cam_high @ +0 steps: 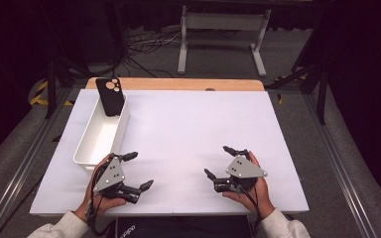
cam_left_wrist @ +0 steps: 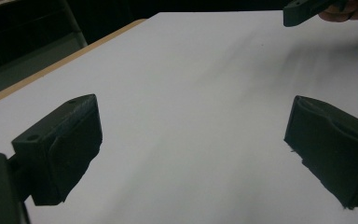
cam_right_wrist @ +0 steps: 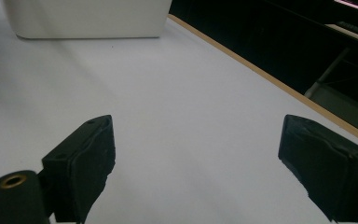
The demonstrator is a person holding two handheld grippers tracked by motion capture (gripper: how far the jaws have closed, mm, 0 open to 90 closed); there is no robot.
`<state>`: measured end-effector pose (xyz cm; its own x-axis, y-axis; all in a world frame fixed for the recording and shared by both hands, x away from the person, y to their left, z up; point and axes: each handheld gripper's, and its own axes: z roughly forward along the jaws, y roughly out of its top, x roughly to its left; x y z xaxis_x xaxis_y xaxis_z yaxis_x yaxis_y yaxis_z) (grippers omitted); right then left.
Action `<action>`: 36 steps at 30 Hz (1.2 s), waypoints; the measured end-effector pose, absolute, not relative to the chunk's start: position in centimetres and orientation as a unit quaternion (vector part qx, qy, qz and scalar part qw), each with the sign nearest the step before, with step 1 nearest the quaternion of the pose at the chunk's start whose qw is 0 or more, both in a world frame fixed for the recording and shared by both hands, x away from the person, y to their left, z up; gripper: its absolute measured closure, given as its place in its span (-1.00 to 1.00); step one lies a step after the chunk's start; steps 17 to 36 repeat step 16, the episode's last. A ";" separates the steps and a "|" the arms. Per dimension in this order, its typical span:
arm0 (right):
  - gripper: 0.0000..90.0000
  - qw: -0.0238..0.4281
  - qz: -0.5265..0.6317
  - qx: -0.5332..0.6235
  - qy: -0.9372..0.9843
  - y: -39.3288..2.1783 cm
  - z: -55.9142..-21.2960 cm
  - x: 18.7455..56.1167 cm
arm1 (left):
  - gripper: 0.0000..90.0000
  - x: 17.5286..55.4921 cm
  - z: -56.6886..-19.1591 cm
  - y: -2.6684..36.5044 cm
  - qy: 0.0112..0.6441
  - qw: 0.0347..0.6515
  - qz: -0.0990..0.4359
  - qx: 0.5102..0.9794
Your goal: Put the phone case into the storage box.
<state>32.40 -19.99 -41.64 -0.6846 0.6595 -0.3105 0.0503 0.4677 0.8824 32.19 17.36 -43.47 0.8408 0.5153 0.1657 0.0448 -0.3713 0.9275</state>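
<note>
A long white bin [cam_high: 100, 133] lies along the left side of the white table [cam_high: 188, 129]. A black phone [cam_high: 110, 96] leans upright against the bin's far end, camera side showing. My left gripper [cam_high: 139, 170] rests near the front left, just right of the bin's near end, open and holding nothing. My right gripper [cam_high: 219, 161] sits at the front right, open too, pointing left. In the left gripper view my jaws stand wide apart over bare table, with the right gripper's finger [cam_left_wrist: 305, 10] at the top right. The right gripper view has the bin's wall [cam_right_wrist: 86, 18] at the top left.
The table's wooden far edge [cam_high: 176, 84] runs behind the white surface. Beyond it stand a white frame [cam_high: 223, 37] and loose cables [cam_high: 146, 47] on the floor. Metal rails [cam_high: 345, 163] flank the table on both sides.
</note>
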 end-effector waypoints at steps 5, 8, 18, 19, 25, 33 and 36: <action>-0.75 0.325 0.464 0.225 0.793 -19.9 -41.8 32.5 | -0.89 32.3 -43.5 17.4 0.176 0.534 0.222 0.796; -0.75 0.325 0.461 0.225 0.795 -19.9 -41.9 32.5 | -0.89 32.3 -43.4 17.4 0.177 0.534 0.219 0.797; -0.75 0.320 0.463 0.228 0.794 -19.9 -42.0 32.6 | -0.89 32.5 -43.6 17.2 0.180 0.534 0.217 0.797; -0.75 0.320 0.463 0.228 0.794 -19.9 -42.0 32.6 | -0.89 32.5 -43.6 17.2 0.180 0.534 0.217 0.797; -0.75 0.320 0.463 0.228 0.794 -19.9 -42.0 32.6 | -0.89 32.5 -43.6 17.2 0.180 0.534 0.217 0.797; -0.75 0.320 0.463 0.228 0.794 -19.9 -42.0 32.6 | -0.89 32.5 -43.6 17.2 0.180 0.534 0.217 0.797; -0.75 0.320 0.463 0.228 0.794 -19.9 -42.0 32.6 | -0.89 32.5 -43.6 17.2 0.180 0.534 0.217 0.797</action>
